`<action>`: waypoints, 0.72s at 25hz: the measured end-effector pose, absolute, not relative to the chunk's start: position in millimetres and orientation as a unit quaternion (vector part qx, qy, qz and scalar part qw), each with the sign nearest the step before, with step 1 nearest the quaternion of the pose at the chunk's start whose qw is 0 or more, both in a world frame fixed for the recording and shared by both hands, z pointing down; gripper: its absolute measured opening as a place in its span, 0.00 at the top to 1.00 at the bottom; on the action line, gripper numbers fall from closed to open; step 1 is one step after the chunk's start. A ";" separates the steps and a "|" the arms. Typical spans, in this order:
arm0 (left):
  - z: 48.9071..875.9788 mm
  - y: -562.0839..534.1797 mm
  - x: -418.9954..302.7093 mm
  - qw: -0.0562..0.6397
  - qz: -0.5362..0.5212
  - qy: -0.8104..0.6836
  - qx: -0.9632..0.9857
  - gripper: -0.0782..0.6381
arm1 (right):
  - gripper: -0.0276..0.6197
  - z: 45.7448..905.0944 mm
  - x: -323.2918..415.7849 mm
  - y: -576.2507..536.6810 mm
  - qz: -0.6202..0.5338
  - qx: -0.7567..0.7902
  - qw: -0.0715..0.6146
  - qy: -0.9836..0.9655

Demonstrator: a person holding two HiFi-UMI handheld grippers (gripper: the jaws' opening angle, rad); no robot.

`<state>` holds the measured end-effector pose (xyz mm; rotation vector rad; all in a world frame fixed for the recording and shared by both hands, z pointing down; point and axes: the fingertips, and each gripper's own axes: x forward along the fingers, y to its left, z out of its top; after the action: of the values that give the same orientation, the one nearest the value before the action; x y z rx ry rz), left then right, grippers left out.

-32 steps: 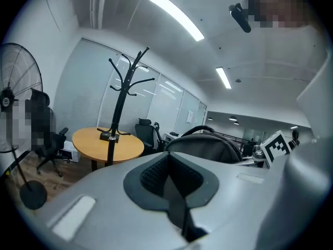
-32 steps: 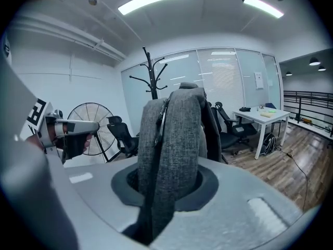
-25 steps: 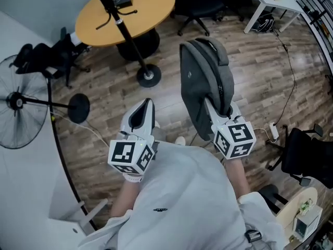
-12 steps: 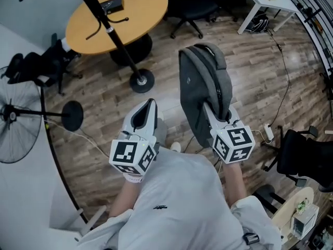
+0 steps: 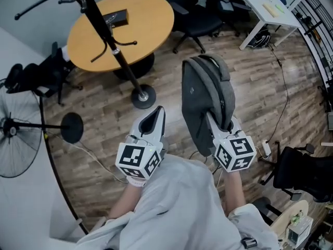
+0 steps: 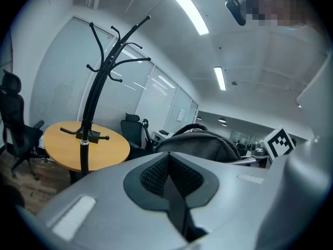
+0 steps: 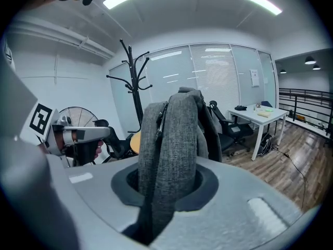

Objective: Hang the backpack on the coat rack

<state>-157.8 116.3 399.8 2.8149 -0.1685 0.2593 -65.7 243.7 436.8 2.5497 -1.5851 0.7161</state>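
A grey backpack hangs upright in the air from my right gripper, which is shut on its grey fabric strap. In the right gripper view the bag fills the middle and the strap runs down between the jaws. My left gripper floats to the left of the bag with its jaws shut and nothing between them. The black coat rack stands ahead and to the left, its round base on the wood floor. Its curved hooks rise above the left gripper and also show behind the bag.
A round yellow table stands right behind the rack. A standing fan and its base are at the left. Black office chairs and a white desk lie ahead right. Another chair sits at the right.
Both grippers have moved forward with the backpack, and the coat rack and table are nearer. The right gripper's hold on the strap is unchanged; the left stays shut.
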 end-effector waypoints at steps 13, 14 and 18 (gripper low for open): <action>385.7 -21.2 -112.1 0.163 0.065 -0.068 0.982 0.87 | 0.83 422.6 -4.5 122.4 0.229 0.829 0.021 -0.509; 386.3 -30.5 -109.5 0.166 0.064 -0.065 0.982 0.87 | 0.83 421.9 -1.7 113.5 0.227 0.831 0.020 -0.508; 396.9 -53.0 -99.6 0.178 0.072 -0.042 0.981 0.87 | 0.83 417.6 1.5 86.3 0.215 0.835 0.019 -0.506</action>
<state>-99.6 -53.0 396.9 2.7742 -0.1175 0.2045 1.5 86.3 417.6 2.5916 -1.5714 0.6680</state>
